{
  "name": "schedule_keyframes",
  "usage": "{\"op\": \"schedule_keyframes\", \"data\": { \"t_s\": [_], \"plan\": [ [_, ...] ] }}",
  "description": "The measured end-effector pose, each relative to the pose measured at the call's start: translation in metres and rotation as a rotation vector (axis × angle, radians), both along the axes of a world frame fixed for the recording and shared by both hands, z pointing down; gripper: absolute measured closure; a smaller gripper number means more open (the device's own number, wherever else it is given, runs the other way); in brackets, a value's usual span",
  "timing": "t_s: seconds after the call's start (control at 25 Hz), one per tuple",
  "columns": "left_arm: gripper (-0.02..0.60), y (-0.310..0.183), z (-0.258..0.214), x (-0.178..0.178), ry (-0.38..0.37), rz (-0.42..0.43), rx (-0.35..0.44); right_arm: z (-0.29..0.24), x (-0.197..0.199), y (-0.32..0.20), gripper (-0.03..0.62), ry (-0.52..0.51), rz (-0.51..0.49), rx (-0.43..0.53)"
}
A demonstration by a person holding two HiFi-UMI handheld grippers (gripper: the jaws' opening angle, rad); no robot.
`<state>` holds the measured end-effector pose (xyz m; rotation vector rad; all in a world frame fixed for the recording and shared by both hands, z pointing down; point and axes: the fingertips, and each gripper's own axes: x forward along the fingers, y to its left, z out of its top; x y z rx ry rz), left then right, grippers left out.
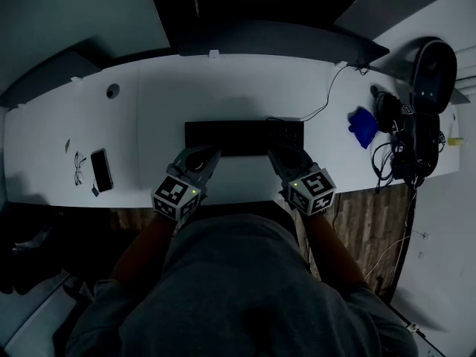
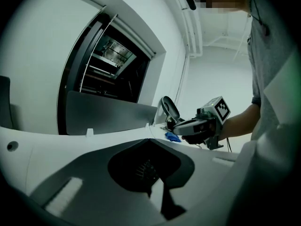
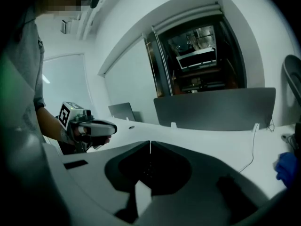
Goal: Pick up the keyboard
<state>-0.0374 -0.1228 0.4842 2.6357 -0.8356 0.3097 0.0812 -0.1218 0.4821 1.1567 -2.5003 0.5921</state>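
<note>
A black keyboard (image 1: 244, 137) lies flat in the middle of the white desk (image 1: 149, 103). My left gripper (image 1: 215, 154) hovers over the keyboard's near left edge, jaws shut with nothing between them. My right gripper (image 1: 273, 154) hangs over the near right part of the keyboard, also shut and empty. In the left gripper view the closed jaw tips (image 2: 147, 140) point over the dark keyboard (image 2: 145, 171), with the right gripper (image 2: 176, 125) off to the right. In the right gripper view the closed tips (image 3: 150, 143) sit above the keyboard (image 3: 149, 169), and the left gripper (image 3: 112, 126) is at the left.
A phone (image 1: 101, 169) and glasses (image 1: 79, 168) lie at the desk's left. At the right are a blue cloth (image 1: 364, 126), a cable (image 1: 327, 99) and black headphones with tangled gear (image 1: 428, 73). A grey divider (image 1: 275, 39) runs along the back.
</note>
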Motion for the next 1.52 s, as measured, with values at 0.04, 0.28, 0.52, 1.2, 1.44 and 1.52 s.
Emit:
{"op": "schedule_keyframes", "data": {
  "t_s": [0.04,0.28,0.52,1.2,1.44,1.52],
  "plan": [
    [0.574,-0.004,0.006,-0.003,-0.007,-0.007,-0.013,0.005,0.004,-0.004,0.577,0.002,0.007,-0.01],
    [0.574,-0.026,0.053,-0.016,-0.051,-0.081,-0.121,0.039,0.021,-0.025,0.577,-0.006,0.021,-0.082],
    [0.574,-0.044,0.097,-0.023,-0.108,-0.136,-0.204,0.079,0.035,-0.043,0.577,0.035,0.004,-0.138],
    [0.513,-0.068,0.179,-0.082,-0.301,-0.313,-0.352,0.164,0.128,-0.061,0.508,0.209,0.108,-0.291],
    [0.461,-0.078,0.203,-0.1,-0.351,-0.355,-0.413,0.182,0.152,-0.064,0.468,0.225,0.148,-0.332],
    [0.447,-0.081,0.209,-0.105,-0.358,-0.362,-0.424,0.186,0.157,-0.066,0.457,0.221,0.158,-0.342]
  ]
}}
